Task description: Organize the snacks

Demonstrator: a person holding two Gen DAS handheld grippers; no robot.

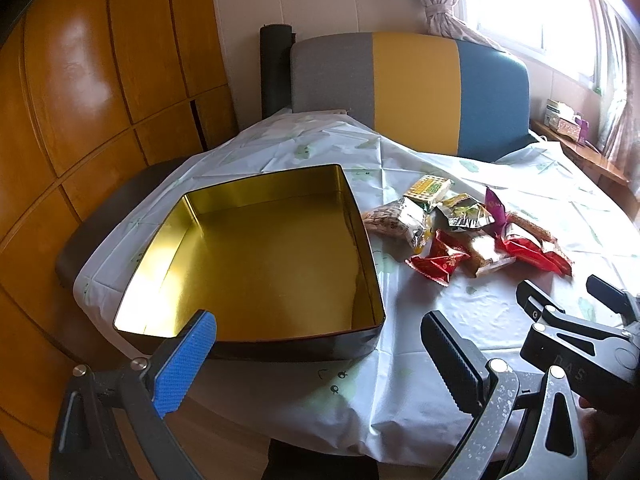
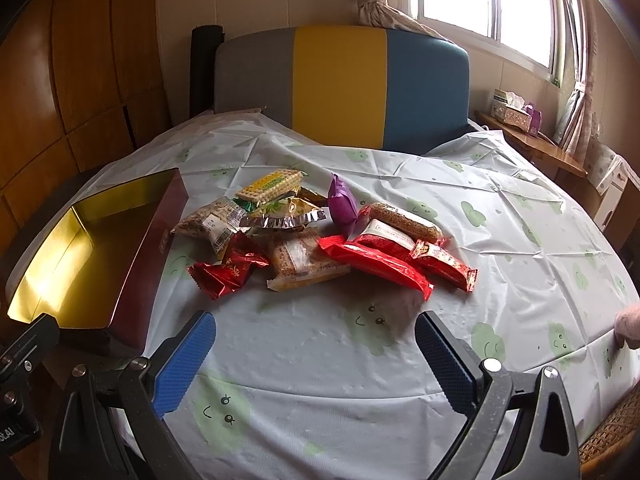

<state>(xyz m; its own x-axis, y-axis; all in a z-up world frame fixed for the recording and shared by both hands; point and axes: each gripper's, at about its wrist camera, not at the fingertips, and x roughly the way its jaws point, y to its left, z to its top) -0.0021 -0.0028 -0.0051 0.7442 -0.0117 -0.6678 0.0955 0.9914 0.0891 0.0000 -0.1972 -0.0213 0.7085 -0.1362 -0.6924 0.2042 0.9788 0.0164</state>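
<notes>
**Left wrist view: both grippers spread wide over the table**

Left gripper [image 1: 320, 356] hovers low at the near wall of the square gold-lined metal tin [image 1: 256, 256], fingers wide apart, gripping nothing. Right gripper [image 2: 316, 352] is likewise wide and bare above the crinkled white plastic tablecloth [image 2: 500, 248]. Just right of the tin lies the heap of glossy foil and clear-wrapped snack packets [image 2: 320, 236], red, purple, yellow.

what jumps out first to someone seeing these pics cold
The open tin grabs the eye first: its shiny gold inside is bare, and it sits on the left of the tablecloth. Just right of it lies a loose pile of snack packets, red wrappers in front and a purple one behind. Both the left gripper and the right gripper hover open, holding nothing.
</notes>
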